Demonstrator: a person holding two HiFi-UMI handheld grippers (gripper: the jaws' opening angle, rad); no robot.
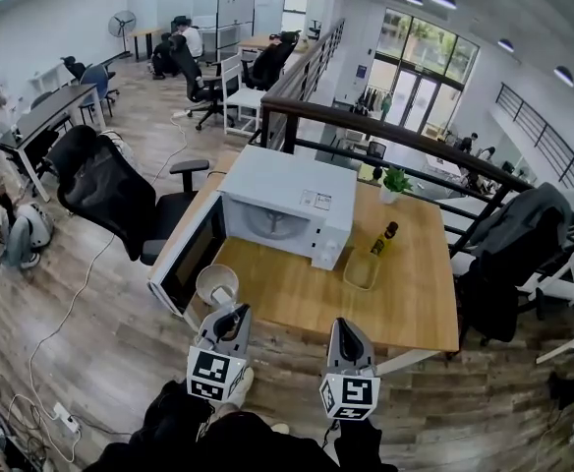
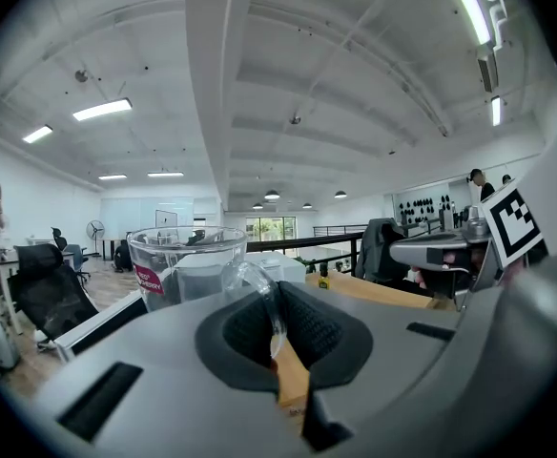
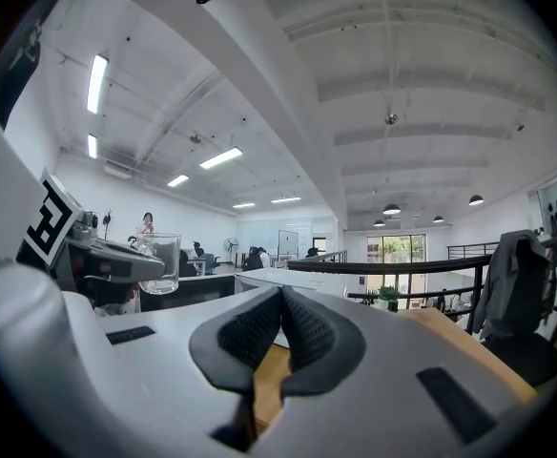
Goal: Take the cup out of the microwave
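The clear glass cup (image 1: 217,285) is outside the white microwave oven (image 1: 285,200). It hangs off the near left corner of the light wooden surface (image 1: 307,298), at about 7 o'clock from the oven. The oven's dark-windowed door (image 1: 187,259) is swung wide open toward 8 o'clock.

The head view shows only that the left gripper (image 1: 231,313) meets the cup at its near side. The left gripper view shows the grip itself: the black ribbed pads (image 2: 312,327) are pressed onto the cup's curved glass handle (image 2: 257,289), with the bowl upright just past the tips. That view alone also shows a red label on the cup's wall.

The right gripper (image 1: 346,324) hovers at 3 o'clock of the left one, near the surface's front edge. In its own view its jaws are pressed together with nothing between them. Off at its 9 o'clock it sees the cup from the side, carried upright.

Only the head view shows the far side of the surface. A dark-capped bottle of yellow liquid (image 1: 384,237) stands in a shallow yellowish dish (image 1: 361,271) at the oven's 4 o'clock. A small green potted plant (image 1: 395,181) stands at 2 o'clock.
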